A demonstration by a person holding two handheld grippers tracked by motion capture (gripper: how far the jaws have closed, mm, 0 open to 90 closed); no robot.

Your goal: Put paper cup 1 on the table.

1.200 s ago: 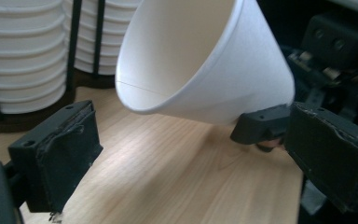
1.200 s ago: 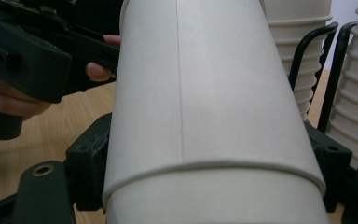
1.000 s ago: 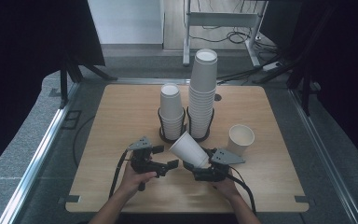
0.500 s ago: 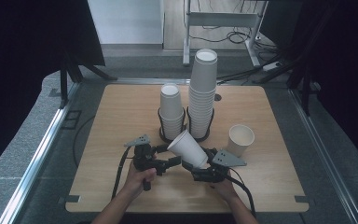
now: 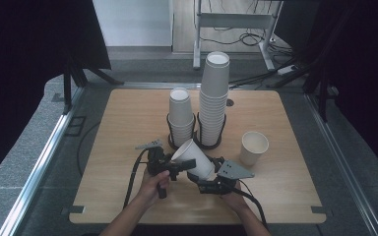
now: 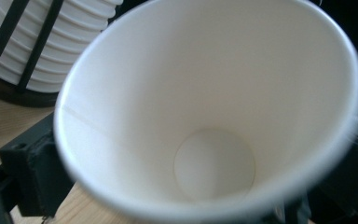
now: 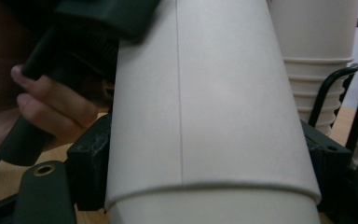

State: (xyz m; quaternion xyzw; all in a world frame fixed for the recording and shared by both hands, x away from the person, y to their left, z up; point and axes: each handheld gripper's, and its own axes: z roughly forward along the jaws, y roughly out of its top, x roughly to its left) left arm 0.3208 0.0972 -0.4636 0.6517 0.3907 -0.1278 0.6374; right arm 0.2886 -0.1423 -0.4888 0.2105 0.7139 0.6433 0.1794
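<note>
A white paper cup (image 5: 193,158) hangs tilted above the table's front middle, its mouth turned to the upper left. My left gripper (image 5: 179,164) pinches the cup's wall at the rim; its jaws have just been closing a little on that wall. The left gripper view looks straight into the cup (image 6: 214,116), down to its round bottom. My right gripper (image 5: 202,178) is shut on the cup's lower body. The cup (image 7: 205,102) sits between that gripper's black fingers (image 7: 91,163), and an edge low down suggests a second cup nested in it.
Two stacks of white cups stand in black wire holders (image 5: 197,140) at mid-table, a short stack (image 5: 181,115) and a tall stack (image 5: 214,98). A single upright cup (image 5: 254,147) stands to the right. The wooden table (image 5: 128,123) ends close to the person's forearms.
Both hands and the cup have stayed almost in place. The cup has shifted a touch to the left.
</note>
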